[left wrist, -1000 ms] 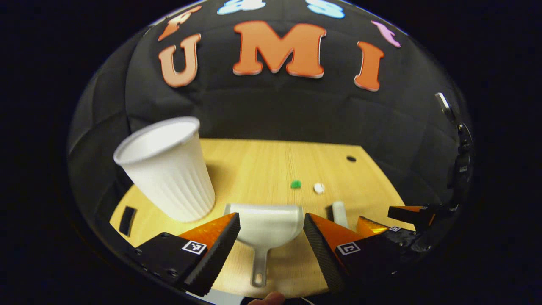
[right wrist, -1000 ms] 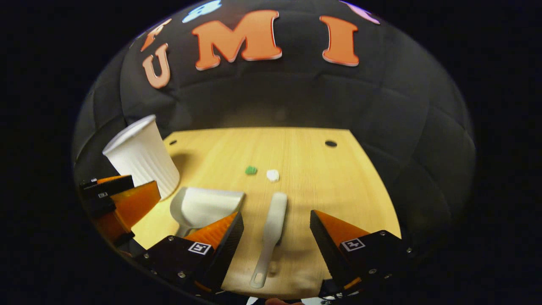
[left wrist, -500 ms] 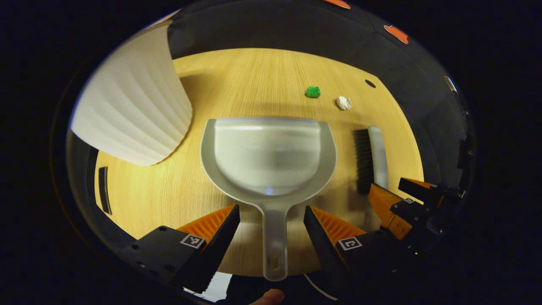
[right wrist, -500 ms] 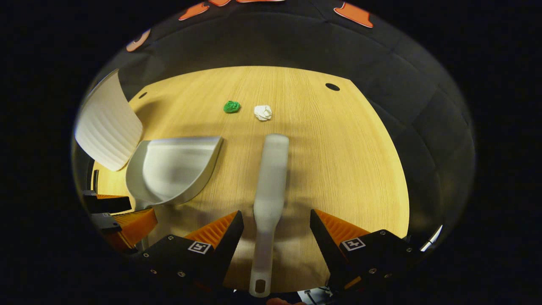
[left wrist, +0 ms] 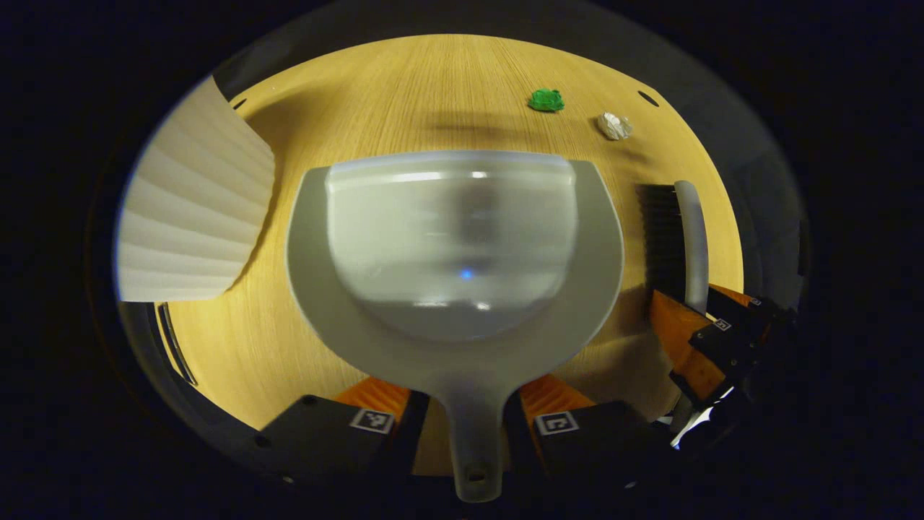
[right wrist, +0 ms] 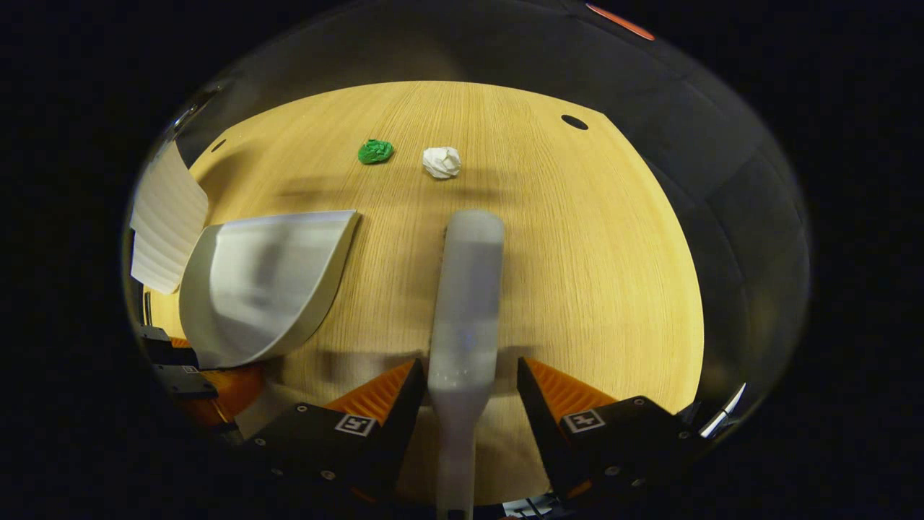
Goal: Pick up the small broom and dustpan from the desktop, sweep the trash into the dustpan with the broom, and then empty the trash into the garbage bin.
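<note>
1. You see a pale grey dustpan [left wrist: 447, 238] on the light wood-grain surface [left wrist: 433, 87].
2. Beyond the dustpan lie a green scrap [left wrist: 546, 100] and a white scrap [left wrist: 613, 126].
3. Beside it, the broom [left wrist: 689, 231] has black bristles, and the cup [left wrist: 195, 217] is ribbed white.

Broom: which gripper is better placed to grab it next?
Right. The right gripper straddles the broom handle, jaws part open. The left gripper is closed around the dustpan handle.

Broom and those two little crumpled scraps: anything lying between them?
Nothing: bare wooden desktop separates the broom from the green scrap and white scrap, in the right gripper view.
</note>
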Available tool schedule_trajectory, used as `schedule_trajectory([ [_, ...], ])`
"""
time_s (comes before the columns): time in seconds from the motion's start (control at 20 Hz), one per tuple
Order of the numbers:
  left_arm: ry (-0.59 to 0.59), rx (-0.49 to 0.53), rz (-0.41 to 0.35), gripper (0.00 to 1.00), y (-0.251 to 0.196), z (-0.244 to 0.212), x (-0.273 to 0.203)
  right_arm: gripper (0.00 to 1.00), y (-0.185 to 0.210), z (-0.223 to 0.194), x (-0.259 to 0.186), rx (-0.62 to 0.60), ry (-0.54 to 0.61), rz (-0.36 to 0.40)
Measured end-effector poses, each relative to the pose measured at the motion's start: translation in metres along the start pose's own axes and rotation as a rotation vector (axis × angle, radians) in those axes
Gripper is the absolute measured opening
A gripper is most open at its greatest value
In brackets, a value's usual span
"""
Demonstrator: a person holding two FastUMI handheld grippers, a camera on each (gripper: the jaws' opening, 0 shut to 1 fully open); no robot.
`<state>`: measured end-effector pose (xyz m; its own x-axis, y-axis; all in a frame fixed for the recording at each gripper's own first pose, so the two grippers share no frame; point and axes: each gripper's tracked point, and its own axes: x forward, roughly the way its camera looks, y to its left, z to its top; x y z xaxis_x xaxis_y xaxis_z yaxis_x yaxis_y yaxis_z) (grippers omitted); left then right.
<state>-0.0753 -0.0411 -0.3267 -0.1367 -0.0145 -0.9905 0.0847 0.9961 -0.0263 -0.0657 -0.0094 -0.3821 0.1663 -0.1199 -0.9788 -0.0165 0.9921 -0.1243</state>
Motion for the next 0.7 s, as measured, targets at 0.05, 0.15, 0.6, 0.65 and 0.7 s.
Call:
schedule_trajectory([
  [0.05,0.010,0.016,0.007,0.49,0.000,0.002,0.000,0.67,0.001,0.000,0.003,0.003,0.008,0.002],
  [0.15,0.011,0.061,0.004,0.41,0.006,0.008,-0.001,0.55,0.001,0.004,0.004,0.003,0.019,0.010],
  [0.6,-0.003,0.490,-0.007,0.31,0.035,0.047,-0.022,0.34,-0.024,0.073,0.018,-0.044,0.001,0.093],
  [0.65,0.011,0.525,-0.020,0.31,0.036,0.051,-0.022,0.34,-0.027,0.084,0.025,-0.064,0.001,0.096],
  [0.7,0.023,0.555,-0.040,0.31,0.034,0.055,-0.021,0.34,-0.032,0.094,0.029,-0.095,0.006,0.099],
])
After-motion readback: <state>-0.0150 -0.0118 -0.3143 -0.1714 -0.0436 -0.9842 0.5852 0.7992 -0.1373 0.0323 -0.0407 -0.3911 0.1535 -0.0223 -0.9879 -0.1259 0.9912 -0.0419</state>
